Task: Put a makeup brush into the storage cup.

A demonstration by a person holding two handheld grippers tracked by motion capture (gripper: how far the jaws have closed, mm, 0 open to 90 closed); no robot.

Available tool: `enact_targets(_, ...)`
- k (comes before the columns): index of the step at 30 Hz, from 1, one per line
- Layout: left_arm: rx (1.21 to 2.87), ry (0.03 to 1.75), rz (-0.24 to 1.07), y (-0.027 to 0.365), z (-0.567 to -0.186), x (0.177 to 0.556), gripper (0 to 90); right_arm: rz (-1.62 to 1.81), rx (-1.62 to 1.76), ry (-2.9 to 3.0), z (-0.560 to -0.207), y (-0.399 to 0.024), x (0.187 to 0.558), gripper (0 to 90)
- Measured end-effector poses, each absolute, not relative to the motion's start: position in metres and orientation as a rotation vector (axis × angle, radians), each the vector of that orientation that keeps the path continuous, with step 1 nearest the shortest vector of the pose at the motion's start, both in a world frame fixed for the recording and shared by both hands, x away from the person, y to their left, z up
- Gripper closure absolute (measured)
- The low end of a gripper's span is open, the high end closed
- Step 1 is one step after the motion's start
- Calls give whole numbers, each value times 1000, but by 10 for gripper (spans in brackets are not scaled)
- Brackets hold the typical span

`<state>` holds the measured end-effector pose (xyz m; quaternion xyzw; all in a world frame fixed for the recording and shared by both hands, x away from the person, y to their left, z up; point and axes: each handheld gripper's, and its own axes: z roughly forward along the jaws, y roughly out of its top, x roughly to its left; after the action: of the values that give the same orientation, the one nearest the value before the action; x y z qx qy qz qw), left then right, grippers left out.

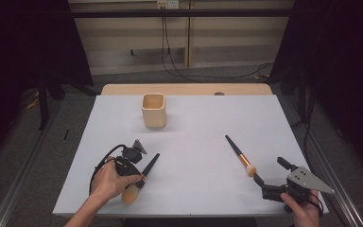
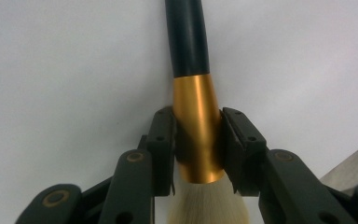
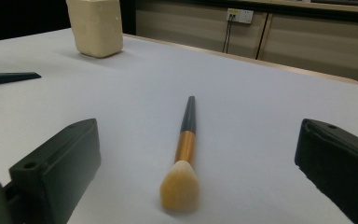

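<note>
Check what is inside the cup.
The cup stands upright and apart from both brushes. The high view shows its open mouth and inner walls with nothing sticking out; its bottom is hidden in shadow.

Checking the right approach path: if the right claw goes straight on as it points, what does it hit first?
Most likely the small brush, bristle end first: it lies on the table between the open jaws of the right claw, just ahead. Exact gap is hard to judge.

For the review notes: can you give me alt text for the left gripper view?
The left gripper has its two black jaws closed on the gold ferrule of a large makeup brush lying on the white table. The brush's black handle points away up the frame, and its pale bristles sit at the bottom edge between the jaws.
</note>
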<state>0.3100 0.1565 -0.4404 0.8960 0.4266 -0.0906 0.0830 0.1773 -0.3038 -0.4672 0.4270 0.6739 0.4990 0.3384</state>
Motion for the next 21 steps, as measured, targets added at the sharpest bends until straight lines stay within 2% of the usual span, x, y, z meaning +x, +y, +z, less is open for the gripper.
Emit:
enact_targets(10, 2609, 1210, -300, 168, -432, 306, 665, 1297, 1117, 1760, -467, -303, 179, 0)
enact_targets(21, 2417, 1183, -226, 180, -418, 303, 665, 1297, 1120, 1757, -468, -303, 179, 0)
